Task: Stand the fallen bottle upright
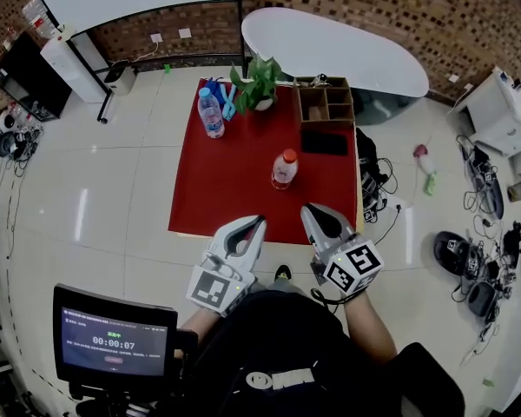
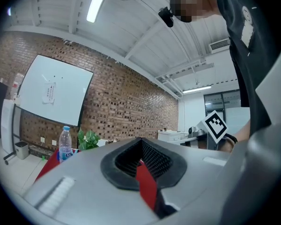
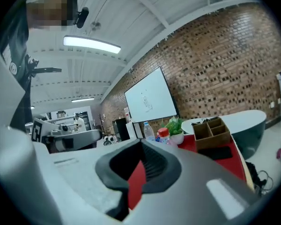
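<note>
Left gripper (image 1: 257,224) & right gripper (image 1: 307,211) are sitting clenched, empty, at near edge of desk (image 1: 208,189). Orange-cap bottle (image 1: 284,168) is standing upright mid-desk, closer to right edge; imo a careless swing's risking tipping it.

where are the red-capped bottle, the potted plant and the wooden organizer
red-capped bottle (image 1: 283,174), head view, on its clear body
potted plant (image 1: 257,78), head view, on its green leaves
wooden organizer (image 1: 326,122), head view, on its front wall
</note>
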{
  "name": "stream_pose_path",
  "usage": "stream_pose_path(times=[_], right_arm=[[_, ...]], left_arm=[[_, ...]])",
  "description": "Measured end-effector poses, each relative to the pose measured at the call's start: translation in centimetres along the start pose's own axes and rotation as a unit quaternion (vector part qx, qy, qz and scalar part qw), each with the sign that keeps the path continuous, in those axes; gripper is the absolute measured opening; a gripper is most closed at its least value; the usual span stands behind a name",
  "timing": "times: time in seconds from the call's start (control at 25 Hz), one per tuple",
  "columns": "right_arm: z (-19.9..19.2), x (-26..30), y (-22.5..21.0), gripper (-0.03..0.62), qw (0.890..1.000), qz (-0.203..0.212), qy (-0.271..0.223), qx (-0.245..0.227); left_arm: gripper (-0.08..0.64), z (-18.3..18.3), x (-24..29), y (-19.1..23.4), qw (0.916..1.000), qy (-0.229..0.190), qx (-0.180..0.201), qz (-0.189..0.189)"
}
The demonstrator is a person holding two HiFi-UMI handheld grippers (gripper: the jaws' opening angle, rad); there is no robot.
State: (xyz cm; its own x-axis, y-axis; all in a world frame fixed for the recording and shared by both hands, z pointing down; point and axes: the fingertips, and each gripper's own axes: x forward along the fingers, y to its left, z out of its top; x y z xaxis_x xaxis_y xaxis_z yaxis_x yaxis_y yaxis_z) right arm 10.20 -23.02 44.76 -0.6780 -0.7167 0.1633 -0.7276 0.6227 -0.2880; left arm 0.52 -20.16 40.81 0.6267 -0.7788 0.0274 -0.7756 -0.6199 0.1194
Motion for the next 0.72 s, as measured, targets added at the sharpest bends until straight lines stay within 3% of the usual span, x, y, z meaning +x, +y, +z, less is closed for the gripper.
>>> stream_pose_path(times=[0.2, 0.4, 0.72], right_arm=[[-0.2, -1.4, 1.7, 0.003, 1.000, 0.003, -0.004, 0.015], [-0.8, -2.8, 4.1, 0.003, 1.000, -0.008, -0.002, 0.015], [-2.3, -4.9, 7.9, 0.003, 0.999, 0.032, -0.005, 0.012]], left_arm=[[0.006, -0.2, -0.3, -1.0, 0.9998, 0.002, -0.007, -0.019], [0.006, -1.6, -1.6, -3.3, 0.9967, 0.013, -0.024, -0.076], [0.006, -1.4, -4.6, -5.6, 0.9989, -0.004, -0.011, -0.046]])
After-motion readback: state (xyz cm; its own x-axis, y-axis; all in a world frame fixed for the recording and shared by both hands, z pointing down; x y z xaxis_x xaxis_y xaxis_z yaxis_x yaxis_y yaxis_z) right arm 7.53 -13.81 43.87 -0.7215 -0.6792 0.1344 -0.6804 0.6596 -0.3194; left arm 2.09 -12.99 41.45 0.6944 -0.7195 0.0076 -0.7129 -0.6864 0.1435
